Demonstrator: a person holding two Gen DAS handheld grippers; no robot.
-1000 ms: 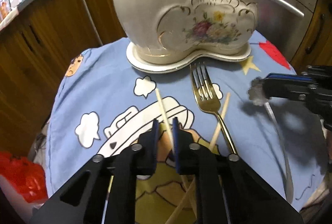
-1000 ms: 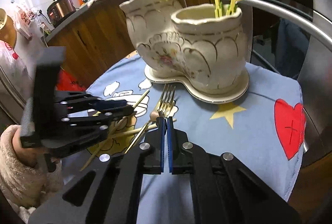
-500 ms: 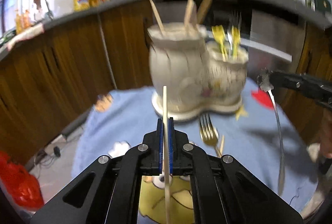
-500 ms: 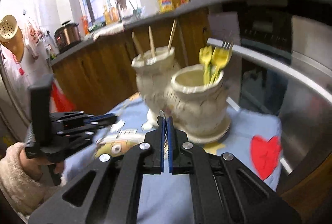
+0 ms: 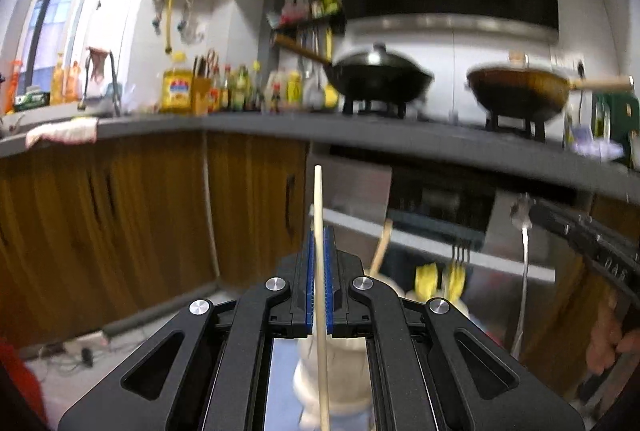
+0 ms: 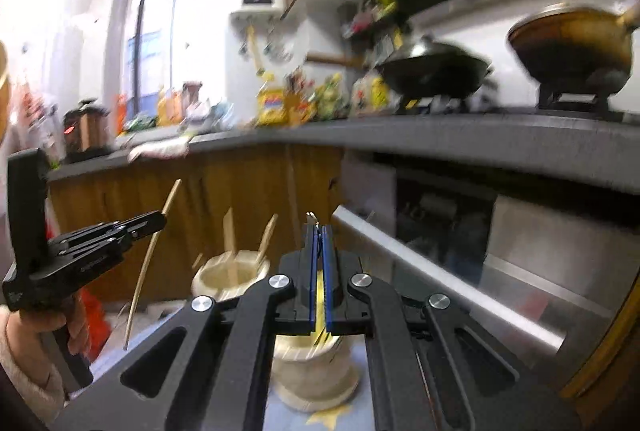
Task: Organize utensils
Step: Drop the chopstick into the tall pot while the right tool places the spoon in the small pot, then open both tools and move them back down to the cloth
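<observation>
My left gripper (image 5: 319, 263) is shut on a pale wooden chopstick (image 5: 318, 199) that stands upright between its blue pads, high above the cream ceramic holder (image 5: 348, 379). In the right wrist view the left gripper (image 6: 158, 221) and the chopstick (image 6: 150, 263) hang left of the holder's far pot (image 6: 232, 277). My right gripper (image 6: 318, 251) is shut on a thin silver utensil (image 6: 311, 218), above the near pot (image 6: 312, 367). From the left wrist view the right gripper (image 5: 520, 209) lets the silver utensil (image 5: 524, 271) hang down.
Wooden sticks (image 6: 266, 239) stand in the far pot and yellow-handled forks (image 5: 426, 277) in the other. Behind are an oven with a steel bar handle (image 6: 420, 271), wooden cabinets (image 5: 120, 223), and a grey counter (image 5: 360, 129) with two woks and bottles. A hand (image 6: 24, 323) holds the left gripper.
The left gripper closed on a chopstick on the blue cloth. Both grippers then rose and tipped up towards level, lifting the chopstick and the silver utensil above the holder; the cloth dropped out of view.
</observation>
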